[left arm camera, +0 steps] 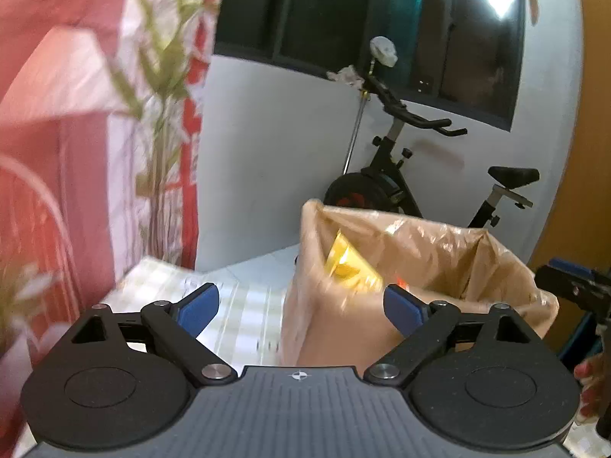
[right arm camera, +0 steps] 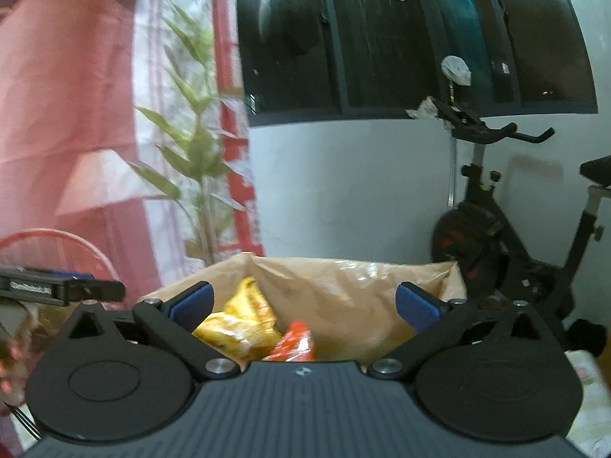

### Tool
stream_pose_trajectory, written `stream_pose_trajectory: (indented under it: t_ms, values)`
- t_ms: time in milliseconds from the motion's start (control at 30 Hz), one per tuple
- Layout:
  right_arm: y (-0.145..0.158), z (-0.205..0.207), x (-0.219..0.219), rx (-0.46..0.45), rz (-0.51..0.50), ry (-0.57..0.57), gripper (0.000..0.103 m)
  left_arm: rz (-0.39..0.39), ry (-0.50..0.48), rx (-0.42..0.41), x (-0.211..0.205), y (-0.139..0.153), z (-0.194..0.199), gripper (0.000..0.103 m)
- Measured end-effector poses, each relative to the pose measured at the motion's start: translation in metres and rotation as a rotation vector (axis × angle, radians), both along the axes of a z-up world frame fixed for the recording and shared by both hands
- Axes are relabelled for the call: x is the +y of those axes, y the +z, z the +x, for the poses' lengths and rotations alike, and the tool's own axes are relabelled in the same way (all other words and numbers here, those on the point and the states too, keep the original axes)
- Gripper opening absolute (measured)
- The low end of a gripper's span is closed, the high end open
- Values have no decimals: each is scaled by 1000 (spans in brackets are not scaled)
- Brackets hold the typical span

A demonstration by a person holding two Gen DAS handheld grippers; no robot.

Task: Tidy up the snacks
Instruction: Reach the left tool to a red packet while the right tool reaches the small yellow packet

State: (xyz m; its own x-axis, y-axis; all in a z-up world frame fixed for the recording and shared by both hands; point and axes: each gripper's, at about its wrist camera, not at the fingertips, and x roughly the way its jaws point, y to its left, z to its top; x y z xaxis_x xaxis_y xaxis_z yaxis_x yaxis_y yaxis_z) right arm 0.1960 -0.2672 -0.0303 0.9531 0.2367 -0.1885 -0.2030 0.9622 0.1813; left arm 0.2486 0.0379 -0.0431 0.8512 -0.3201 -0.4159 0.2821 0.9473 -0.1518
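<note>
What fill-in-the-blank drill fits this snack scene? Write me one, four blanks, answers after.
1. The yellow snack packet lies inside the ____ bag.
2. Beside it lies a packet coloured ____.
3. The right gripper has its jaws ____, nothing between them.
4. Against the wall stands an exercise ____.

Missing words: brown; orange; open; bike
</note>
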Motion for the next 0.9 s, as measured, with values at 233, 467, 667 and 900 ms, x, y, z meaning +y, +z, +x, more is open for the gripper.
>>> stream_pose_trajectory:
  t_ms: [233,467,667,900]
  values:
    - [-34,-35,7,15,5,41,103,-31,23,20,25,-39,-25,88]
    - [-70,-62,13,26,-137,54,98,-87,53,32,34,-67,-33,88]
    - [-100,-64,4,114,-151,49,85,-37,57,65,26,-85,-32,88]
    - [-140,-54,-11,238,-169,19,65,-2,43,103,20,-100,-31,87]
